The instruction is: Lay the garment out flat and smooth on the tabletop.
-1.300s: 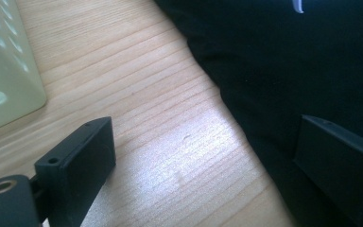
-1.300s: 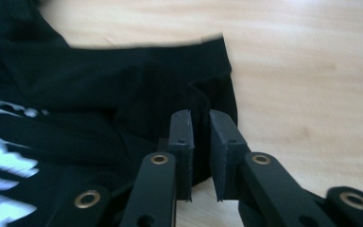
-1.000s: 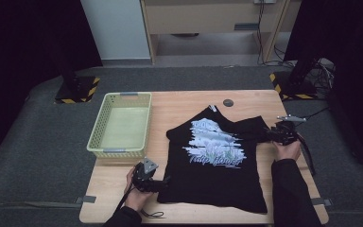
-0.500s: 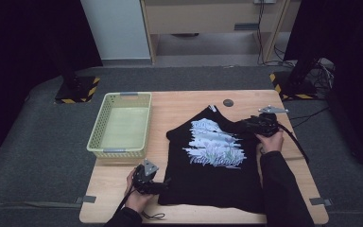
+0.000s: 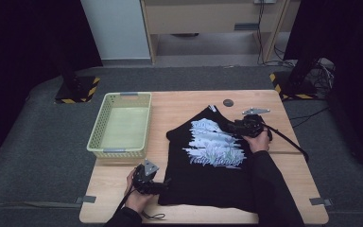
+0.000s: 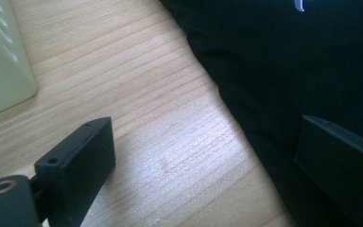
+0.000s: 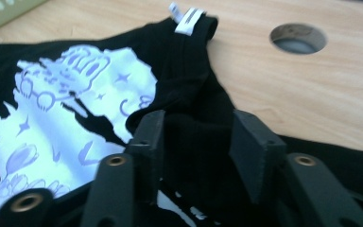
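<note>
One black T-shirt (image 5: 212, 161) is lying on the bench (image 5: 179, 106), its white neck label (image 7: 188, 20) unreadable, the right gripper (image 7: 196, 146) closing on a fold, the left gripper (image 6: 208, 161) gaping wide.

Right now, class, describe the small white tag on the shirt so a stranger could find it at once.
Start at the wooden table and find the black T-shirt beside the pale green basket. Follow the shirt to its far corner, near the round hole in the tabletop. The tag sits at the neckline, plain white, apart from the pale printed picture.
</note>
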